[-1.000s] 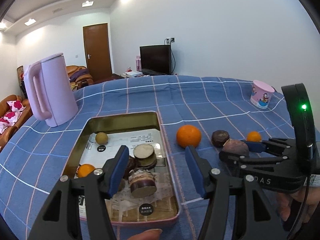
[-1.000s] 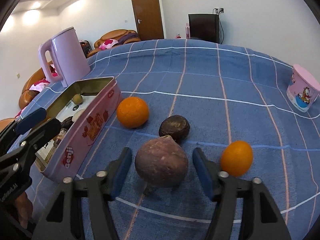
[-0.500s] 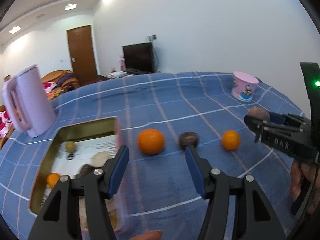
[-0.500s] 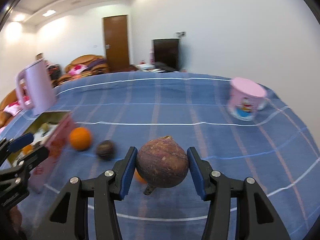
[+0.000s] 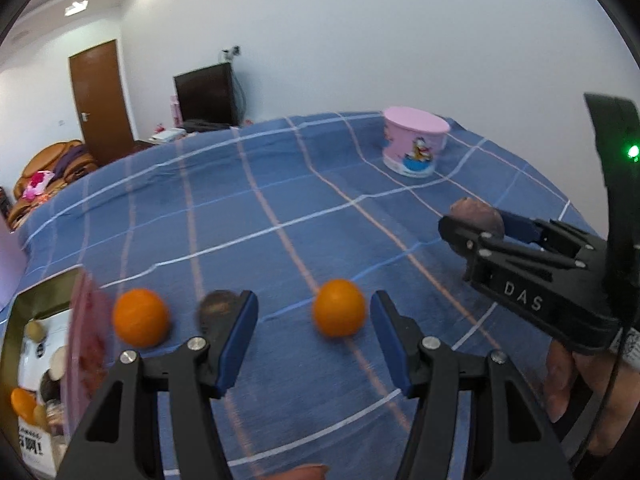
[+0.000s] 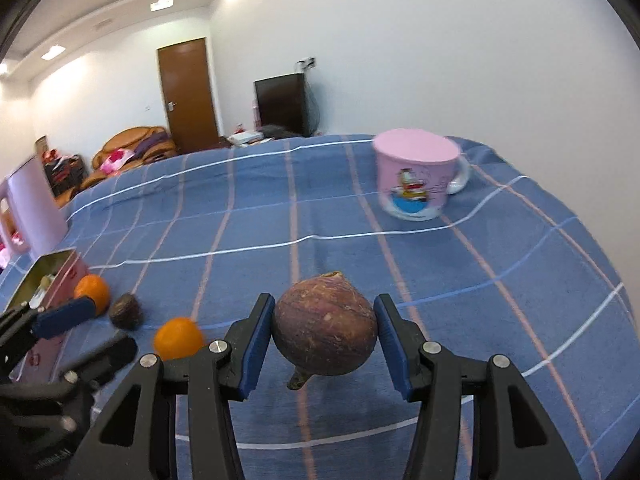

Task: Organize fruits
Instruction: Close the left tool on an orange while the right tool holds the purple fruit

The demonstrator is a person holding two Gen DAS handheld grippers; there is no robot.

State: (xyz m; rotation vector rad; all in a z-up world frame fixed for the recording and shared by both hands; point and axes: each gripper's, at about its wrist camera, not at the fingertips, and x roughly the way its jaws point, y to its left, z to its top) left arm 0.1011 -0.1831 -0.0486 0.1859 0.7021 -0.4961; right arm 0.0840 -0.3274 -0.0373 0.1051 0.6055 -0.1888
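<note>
A surface (image 6: 320, 216) covered by a blue checked cloth (image 5: 248, 216) fills both views. At its left edge a pink kettle (image 6: 32, 208) is seen in the right wrist view, and near it an open tin box (image 5: 44, 292) is laid, with small fruits and printed paper inside. A pink cartoon mug (image 6: 416, 176) is set at the far right of the surface, well apart from everything else.

The right gripper (image 6: 324, 340) is raised above the cloth, and a round brown-purple fruit (image 6: 325, 324) is clamped between its jaws; both blue pads are pressed against its sides, and its stub is pointed downward. In the left wrist view the same fruit (image 5: 478, 220) is seen at the tip of the right gripper (image 5: 480, 224), clear of the surface.

The left gripper (image 5: 312, 332) is held with its jaws apart and nothing is gripped. A small orange (image 5: 339, 307) is seen lying on the cloth between the two pads, farther away than them and untouched by either. A dark wrinkled fruit (image 5: 218, 308) is partly hidden behind the left pad, and a larger orange (image 5: 140, 322) is placed just beside the box wall. The three are laid in a row on the cloth.
</note>
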